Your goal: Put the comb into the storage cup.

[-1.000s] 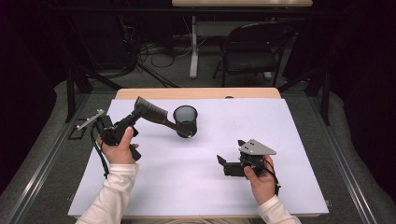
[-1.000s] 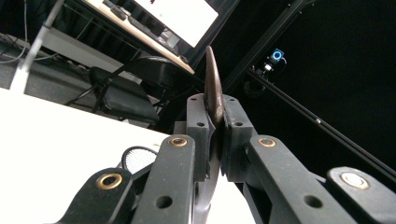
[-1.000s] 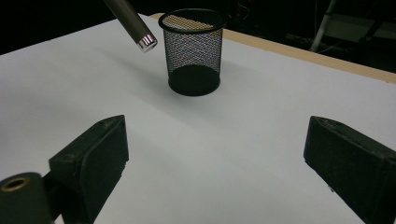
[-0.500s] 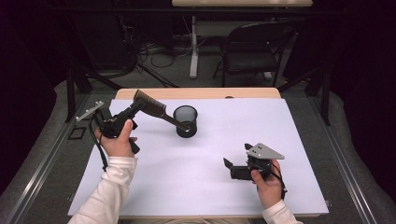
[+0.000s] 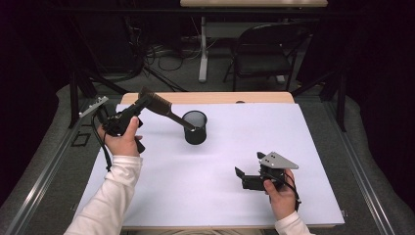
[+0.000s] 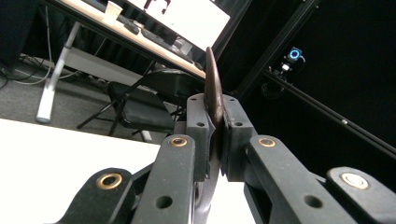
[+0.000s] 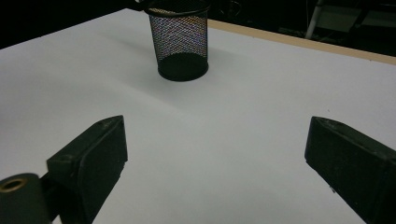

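A: Holding a brush (image 5: 157, 104) by its bristle end, the left gripper (image 5: 128, 115) is keeping its jaws clenched on it at the far left of the table (image 5: 210, 196), and in the left gripper view the flat brown edge of the brush (image 6: 213, 88) is sitting pinched between the two pads.

B: Why is it being held slanted like that?

A: My guess is that the handle is being steered into the mesh cup (image 5: 195, 127); the handle tip is resting at the cup's rim, so the tilt is letting it slide down inside. The cup is standing upright on the white sheet, left of centre and toward the far side.

B: And the other hand?

A: The right gripper (image 5: 244, 178) is waiting near the right front edge, jaws released and holding nothing, pointing toward the cup (image 7: 180, 39).

B: What is differing from a second ago?

A: The left hand is sitting higher and farther back, so the brush is angling more steeply; the right gripper is lying nearer the front edge
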